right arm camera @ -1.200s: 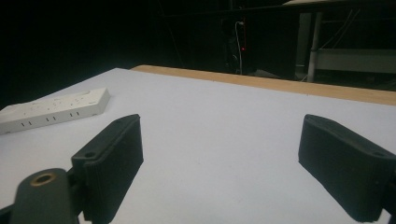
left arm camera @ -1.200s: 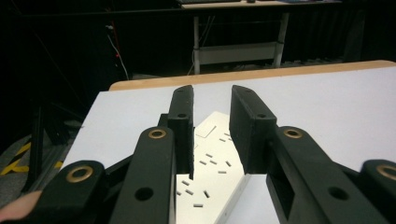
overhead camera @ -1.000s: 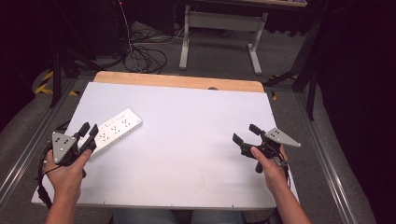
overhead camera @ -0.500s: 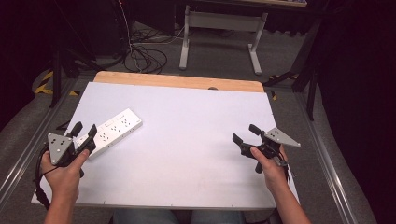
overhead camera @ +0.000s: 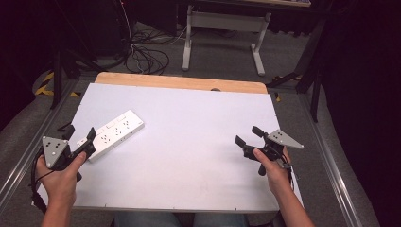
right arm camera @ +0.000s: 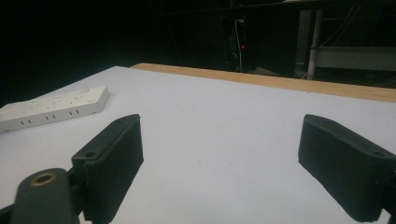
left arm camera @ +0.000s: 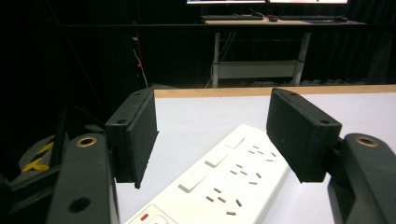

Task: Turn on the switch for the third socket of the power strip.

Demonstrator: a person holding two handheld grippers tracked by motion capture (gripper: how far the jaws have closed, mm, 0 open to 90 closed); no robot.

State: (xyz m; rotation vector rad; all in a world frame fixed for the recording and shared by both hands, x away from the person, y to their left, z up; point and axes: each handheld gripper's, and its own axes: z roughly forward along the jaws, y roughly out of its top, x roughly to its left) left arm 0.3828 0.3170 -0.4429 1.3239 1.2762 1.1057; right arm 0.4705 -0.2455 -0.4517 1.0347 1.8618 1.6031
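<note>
Two grippers were held over the white table [overhead camera: 189, 142], both with jaws spread apart and nothing between them. From the table's middle, the left gripper [overhead camera: 79, 142] sat at about eight o'clock, gripped by the person's left hand [overhead camera: 59, 177], its jaws straddling the near end of a white power strip [overhead camera: 112, 134] without clearly touching it. That strip lay flat at about nine o'clock, angled toward eleven. The right gripper [overhead camera: 248, 136] hovered at about four o'clock in the right hand [overhead camera: 272, 172], well apart from the strip, above bare tabletop.
</note>
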